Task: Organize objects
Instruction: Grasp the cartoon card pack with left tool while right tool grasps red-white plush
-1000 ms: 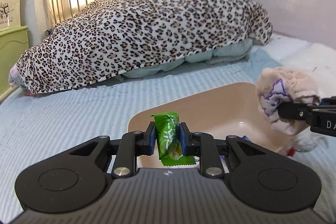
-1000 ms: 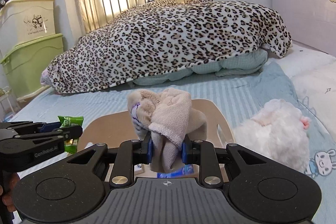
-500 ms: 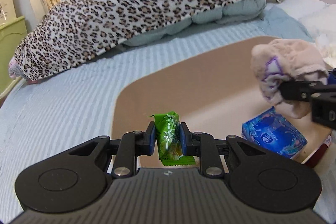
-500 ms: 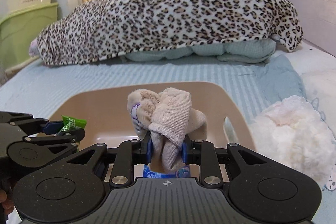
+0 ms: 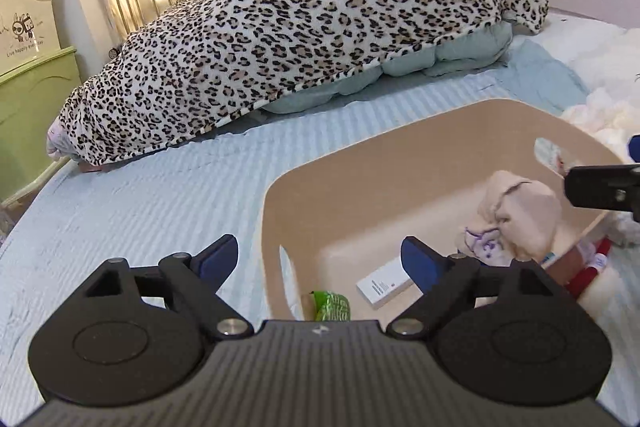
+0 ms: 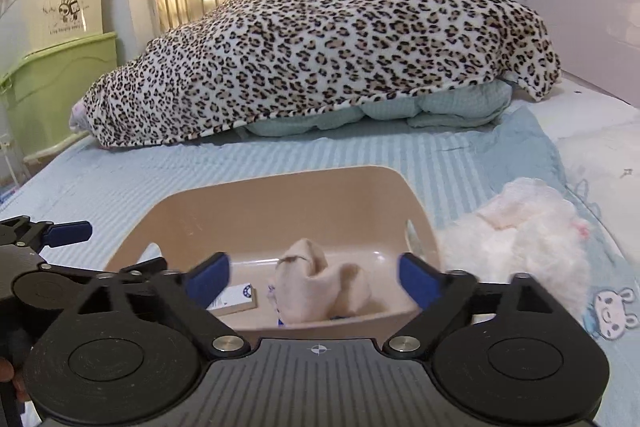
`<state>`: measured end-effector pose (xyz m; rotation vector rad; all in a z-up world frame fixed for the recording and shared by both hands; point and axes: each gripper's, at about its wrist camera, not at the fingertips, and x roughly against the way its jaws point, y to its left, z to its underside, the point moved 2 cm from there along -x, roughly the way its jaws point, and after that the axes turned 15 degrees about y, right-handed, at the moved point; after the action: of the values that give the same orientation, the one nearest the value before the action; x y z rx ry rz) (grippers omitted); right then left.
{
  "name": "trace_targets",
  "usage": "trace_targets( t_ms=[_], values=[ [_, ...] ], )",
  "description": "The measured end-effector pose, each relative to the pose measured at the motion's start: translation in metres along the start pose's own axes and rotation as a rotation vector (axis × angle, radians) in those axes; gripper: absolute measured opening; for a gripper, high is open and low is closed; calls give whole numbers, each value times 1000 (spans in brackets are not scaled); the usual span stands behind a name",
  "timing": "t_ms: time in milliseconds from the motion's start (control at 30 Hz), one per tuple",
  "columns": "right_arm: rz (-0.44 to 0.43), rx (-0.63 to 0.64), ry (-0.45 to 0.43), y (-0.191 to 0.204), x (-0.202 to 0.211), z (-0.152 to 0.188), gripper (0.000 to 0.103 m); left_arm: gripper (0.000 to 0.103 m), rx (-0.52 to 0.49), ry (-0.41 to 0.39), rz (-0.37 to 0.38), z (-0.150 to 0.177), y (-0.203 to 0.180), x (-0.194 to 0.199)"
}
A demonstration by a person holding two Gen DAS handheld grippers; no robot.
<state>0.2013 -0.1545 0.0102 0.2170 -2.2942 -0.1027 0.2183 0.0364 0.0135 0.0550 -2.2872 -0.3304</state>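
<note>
Left wrist view shows the left gripper [image 5: 320, 259] now spread wide, its green packet [image 5: 331, 305] dropped inside the tan basket [image 5: 360, 163] at the near wall. Likewise the right gripper [image 6: 314, 277] gapes empty, the rolled sock [image 6: 316, 287] released into the basket beside a white box [image 6: 236, 301]. Both deliveries look complete; the fluffy toy [image 6: 516, 235] right of the basket seems next.

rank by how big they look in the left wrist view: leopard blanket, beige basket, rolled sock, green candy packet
1. leopard blanket
2. beige basket
3. rolled sock
4. green candy packet, partly hidden by the gripper body
</note>
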Motion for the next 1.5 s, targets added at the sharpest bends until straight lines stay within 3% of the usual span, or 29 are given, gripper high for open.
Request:
trace_targets(
  t_ms=[167, 300, 667, 967, 1233, 1333, 1433, 1500],
  values=[
    [44, -8, -40, -12, 24, 18, 100, 92, 28, 9, 39, 14, 11, 14],
    [30, -32, -1, -26, 25, 38, 103, 92, 37, 21, 37, 31, 12, 15],
    [44, -96, 118, -55, -23, 80, 102, 96, 28, 98, 93, 70, 1, 5],
    [55, -23, 195, -49, -61, 91, 101, 96, -10, 210, 163, 90, -21, -28],
    [40, 0, 210, -46, -82, 90, 90, 96, 7, 261, 227, 95, -26, -49],
    [1, -35, 206, -51, -85, 88, 82, 94, 10, 272, 239, 96, -29, -55],
    [-63, -71, 223, -56, -87, 90, 61, 82, 8, 294, 263, 99, -29, -59],
    [-70, -77, 216, -55, -85, 91, 58, 64, 6, 312, 288, 102, -29, -60]
  ],
)
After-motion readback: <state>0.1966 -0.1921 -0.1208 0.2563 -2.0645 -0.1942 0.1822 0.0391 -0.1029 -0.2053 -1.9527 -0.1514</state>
